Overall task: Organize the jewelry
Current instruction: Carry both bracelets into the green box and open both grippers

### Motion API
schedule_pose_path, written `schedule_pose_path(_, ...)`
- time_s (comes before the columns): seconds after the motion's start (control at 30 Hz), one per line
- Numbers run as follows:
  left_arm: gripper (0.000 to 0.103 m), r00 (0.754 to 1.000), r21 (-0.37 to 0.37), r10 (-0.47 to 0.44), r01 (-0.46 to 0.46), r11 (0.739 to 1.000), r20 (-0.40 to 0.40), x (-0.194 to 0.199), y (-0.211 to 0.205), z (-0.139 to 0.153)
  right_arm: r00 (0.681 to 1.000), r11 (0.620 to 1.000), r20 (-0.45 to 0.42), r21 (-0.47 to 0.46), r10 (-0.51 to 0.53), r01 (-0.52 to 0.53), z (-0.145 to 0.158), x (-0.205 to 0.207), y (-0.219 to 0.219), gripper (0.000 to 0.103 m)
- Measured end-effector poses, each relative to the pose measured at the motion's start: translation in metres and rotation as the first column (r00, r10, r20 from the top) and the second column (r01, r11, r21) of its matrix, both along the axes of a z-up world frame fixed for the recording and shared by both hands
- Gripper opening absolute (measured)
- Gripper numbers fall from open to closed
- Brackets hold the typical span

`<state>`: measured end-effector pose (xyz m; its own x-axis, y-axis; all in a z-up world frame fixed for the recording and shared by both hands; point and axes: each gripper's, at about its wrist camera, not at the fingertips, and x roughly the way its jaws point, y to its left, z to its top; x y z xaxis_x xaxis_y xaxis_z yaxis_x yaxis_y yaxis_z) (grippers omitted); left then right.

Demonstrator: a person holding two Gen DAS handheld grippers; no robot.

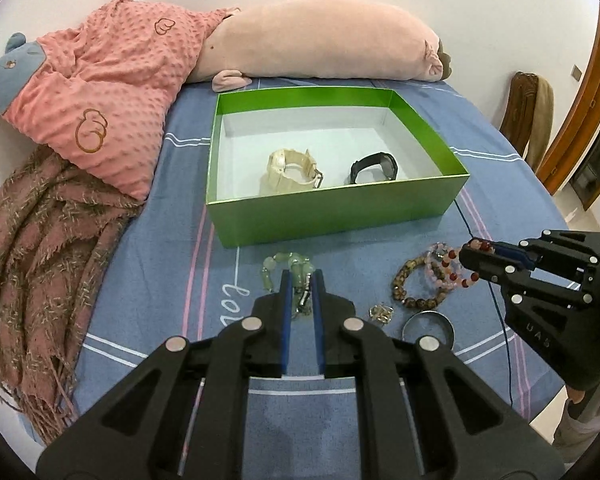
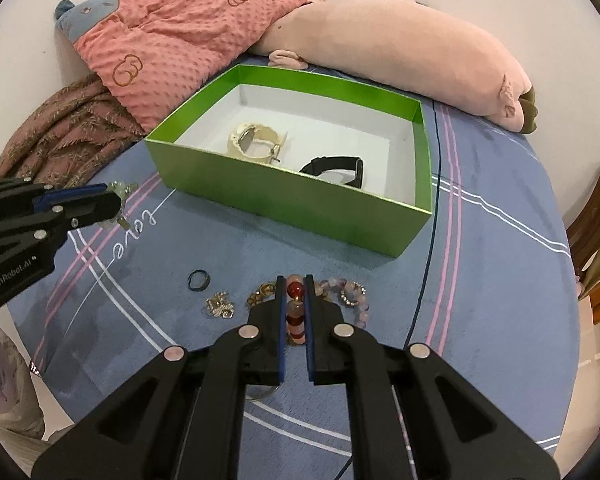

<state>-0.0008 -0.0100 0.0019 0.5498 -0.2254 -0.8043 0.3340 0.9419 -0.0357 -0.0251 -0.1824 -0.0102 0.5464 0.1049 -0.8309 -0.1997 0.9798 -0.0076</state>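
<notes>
Bedspread point(image 1: 148, 280) carries everything, with the green box point(image 2: 284, 204) on it holding a cream watch point(image 1: 290, 170) and a black one point(image 1: 374, 168). Left gripper point(image 1: 300, 280) pinches a pale green bead bracelet point(image 1: 290, 266); right gripper point(image 2: 294, 294) pinches a red-and-pink bead bracelet point(image 2: 295, 312) (both strands probably light, limp and slippery, so best pinched across the beads). Loose bracelets point(image 1: 418, 284) lie just beside it.
</notes>
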Motion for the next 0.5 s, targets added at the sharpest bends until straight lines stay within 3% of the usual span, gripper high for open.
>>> schedule_pose_path(0.17,0.01,1.0,0.011,0.003,-0.004,1.0,0.008,0.008,-0.001,0.004,1.0,1.0,0.008,0.017,0.008,-0.009,0.006,0.006,-0.002,0.007)
schedule_pose_path(0.3,0.01,0.999,0.024,0.017,-0.018,1.0,0.033,0.021,-0.004,0.017,0.998,0.999,0.065,0.046,-0.015,0.012,0.031,0.019,-0.012,0.007)
schedule_pose_path(0.5,0.01,0.995,-0.017,0.064,-0.063,0.998,0.081,0.057,-0.005,0.044,0.992,0.983,0.112,0.176,-0.063,0.043,0.062,0.054,-0.036,0.007)
